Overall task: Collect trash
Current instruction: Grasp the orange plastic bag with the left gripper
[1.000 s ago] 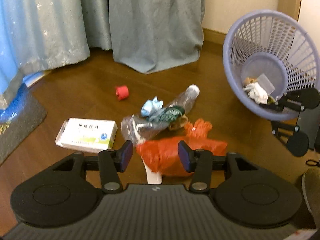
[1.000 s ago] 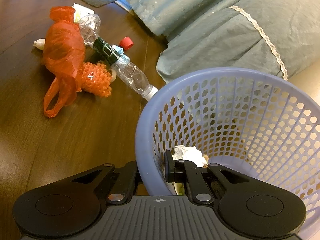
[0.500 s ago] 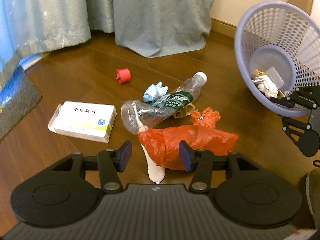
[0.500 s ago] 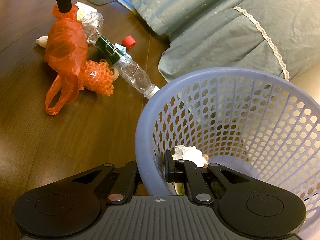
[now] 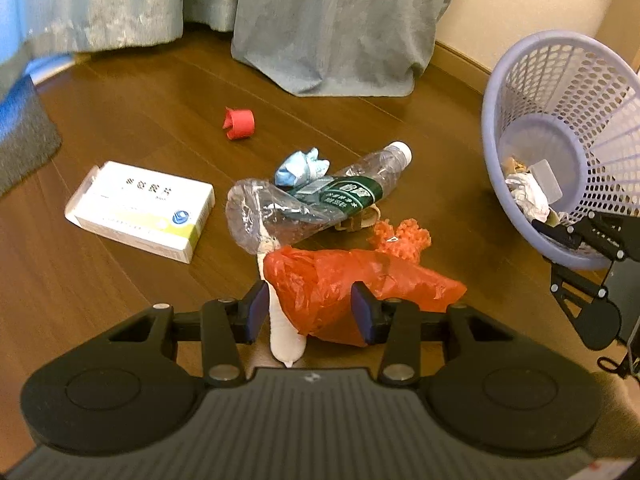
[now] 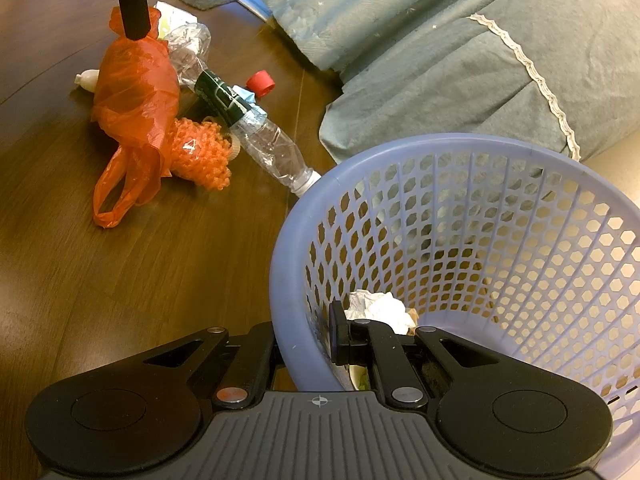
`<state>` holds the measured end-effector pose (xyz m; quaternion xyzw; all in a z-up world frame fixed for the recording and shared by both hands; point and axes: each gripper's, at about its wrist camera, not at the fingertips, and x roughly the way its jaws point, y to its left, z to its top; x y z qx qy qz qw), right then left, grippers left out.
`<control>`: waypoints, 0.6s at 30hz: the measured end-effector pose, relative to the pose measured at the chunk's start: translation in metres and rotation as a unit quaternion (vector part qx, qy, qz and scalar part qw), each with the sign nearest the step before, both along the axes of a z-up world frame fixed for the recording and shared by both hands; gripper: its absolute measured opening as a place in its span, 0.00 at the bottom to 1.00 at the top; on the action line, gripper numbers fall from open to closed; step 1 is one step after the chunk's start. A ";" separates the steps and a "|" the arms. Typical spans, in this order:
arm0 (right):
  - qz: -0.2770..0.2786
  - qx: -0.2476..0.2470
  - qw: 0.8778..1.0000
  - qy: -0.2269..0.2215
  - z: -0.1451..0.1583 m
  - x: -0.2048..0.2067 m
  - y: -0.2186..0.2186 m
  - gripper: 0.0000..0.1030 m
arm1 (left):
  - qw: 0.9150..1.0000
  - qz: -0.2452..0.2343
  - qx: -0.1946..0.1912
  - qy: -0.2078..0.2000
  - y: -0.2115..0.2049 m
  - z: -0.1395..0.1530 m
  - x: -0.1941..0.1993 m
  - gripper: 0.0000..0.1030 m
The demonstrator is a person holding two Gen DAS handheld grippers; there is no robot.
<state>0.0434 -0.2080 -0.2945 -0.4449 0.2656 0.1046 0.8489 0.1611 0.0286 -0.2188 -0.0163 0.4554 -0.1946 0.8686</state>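
A crumpled orange plastic bag [image 5: 340, 280] lies on the wooden floor over a white tube [image 5: 284, 336], beside a crushed clear bottle [image 5: 312, 204] with a green label. My left gripper [image 5: 309, 312] straddles the bag's near end and the tube. Its jaws are closing, and the bag does not look squeezed. The right wrist view shows one of its fingers [image 6: 132, 4] at the top of the bag [image 6: 136, 84]. My right gripper [image 6: 306, 344] is shut on the rim of the lilac mesh basket [image 6: 400, 148], one finger outside and one inside. The basket [image 5: 496, 80] is tipped toward the litter.
A white medicine box [image 5: 140, 208], a red cap [image 5: 239, 123], a crumpled blue scrap [image 5: 302, 166] and an orange mesh net [image 5: 404, 236] lie around the bottle. White crumpled paper [image 5: 528, 196] sits inside the basket. Grey curtains [image 5: 340, 20] hang behind, with a grey mat [image 5: 20, 144] at the left.
My left gripper has come down and forward over the orange bag, and its jaws have narrowed around it. The right gripper and the basket have not moved.
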 end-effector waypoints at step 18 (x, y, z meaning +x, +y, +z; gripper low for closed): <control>0.000 -0.001 1.000 0.001 0.000 -0.001 0.000 0.05 | 0.999 -0.024 -0.020 0.033 -0.008 -0.003 -0.008 0.03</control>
